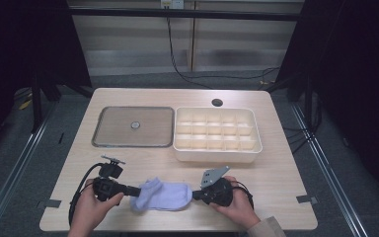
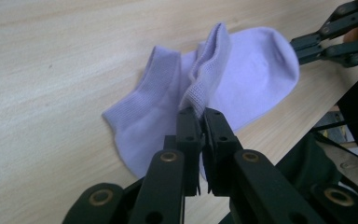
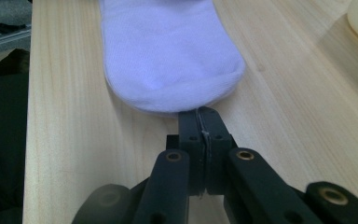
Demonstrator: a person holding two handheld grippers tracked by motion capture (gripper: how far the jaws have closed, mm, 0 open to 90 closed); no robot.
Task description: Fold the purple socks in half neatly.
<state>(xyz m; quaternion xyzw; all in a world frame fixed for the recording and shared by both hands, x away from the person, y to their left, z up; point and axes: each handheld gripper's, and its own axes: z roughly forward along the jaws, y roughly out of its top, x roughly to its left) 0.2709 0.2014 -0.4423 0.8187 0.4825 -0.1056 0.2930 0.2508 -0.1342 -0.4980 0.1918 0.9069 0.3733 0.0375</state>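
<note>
Clearly the pale lilac sock (image 1: 162,194) lies flat on the bench (image 1: 276,168), low in the high view's centre, stretched between both tools. The left gripper (image 2: 199,114) is clamped on the ribbed cuff; the right gripper (image 3: 200,116) is closed at the toe edge, apparently pinching only a sliver of it. To fold well, I judge both pinches should stay firm and level, keeping the soft knit taut. Behind stand a rigid, cream, gridded organiser (image 1: 218,136) and a flat grey tray (image 1: 113,127).

looks like a lab recording setup: wooden table (image 1: 177,163) ringed by black curtains (image 1: 355,74), metal floor rails (image 1: 10,173), cables (image 1: 177,64) trailing over grey carpet (image 1: 340,163).
</note>
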